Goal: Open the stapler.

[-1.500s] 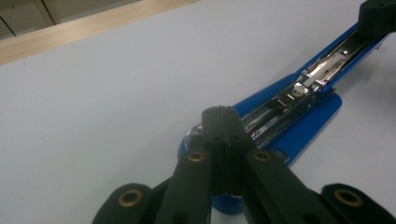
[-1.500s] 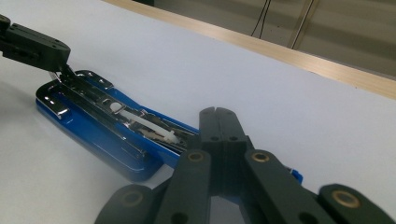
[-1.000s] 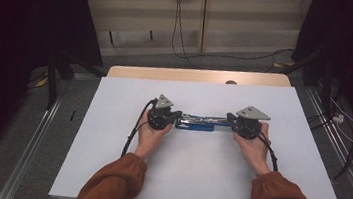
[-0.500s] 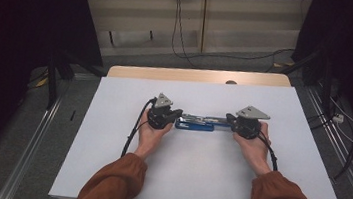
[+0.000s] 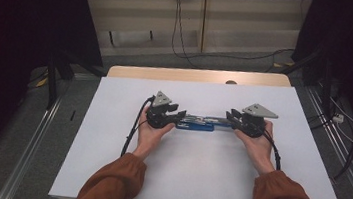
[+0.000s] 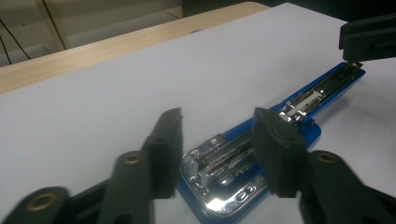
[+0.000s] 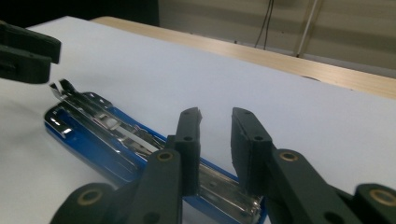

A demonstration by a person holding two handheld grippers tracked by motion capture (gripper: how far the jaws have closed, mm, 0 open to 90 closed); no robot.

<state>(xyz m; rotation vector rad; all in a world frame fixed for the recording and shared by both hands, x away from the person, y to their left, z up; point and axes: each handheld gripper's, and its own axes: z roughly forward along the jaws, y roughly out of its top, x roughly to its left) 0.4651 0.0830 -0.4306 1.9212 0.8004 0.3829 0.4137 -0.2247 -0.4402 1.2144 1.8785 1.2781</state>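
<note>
Stapler: a blue stapler (image 5: 197, 124) with bright metal inner parts lies flat near the middle of the white worktop (image 5: 195, 182), folded out long, its length running across from one claw to the other.
Stapler, left end: in the left gripper view the wider blue end, with a chrome plate on it, sits between and just below the two black jaws (image 6: 229, 172).
Stapler, right end: in the right gripper view the narrow metal channel passes under the jaws and runs off to the upper left (image 7: 102, 130).
Left claw: the left claw (image 5: 175, 117) is at the stapler's left end; its jaws have just been opening and stand well apart, the stapler's end in the gap, the pads clear of its sides.
Right claw: the right claw (image 5: 231, 120) is at the stapler's right end; its jaws have just been opening and show a narrow gap, with the metal channel below it; neither pad presses on it.
Hands: the left hand (image 5: 149, 131) and the right hand (image 5: 258, 148) hold the grippers from the near side, rust-coloured sleeves coming in from the bottom edge.
Cables: a black cable (image 5: 133, 130) loops from the left gripper over the worktop.
Worktop edge: a strip of pale wood (image 5: 192, 76) shows along the far side beyond the white sheet.
</note>
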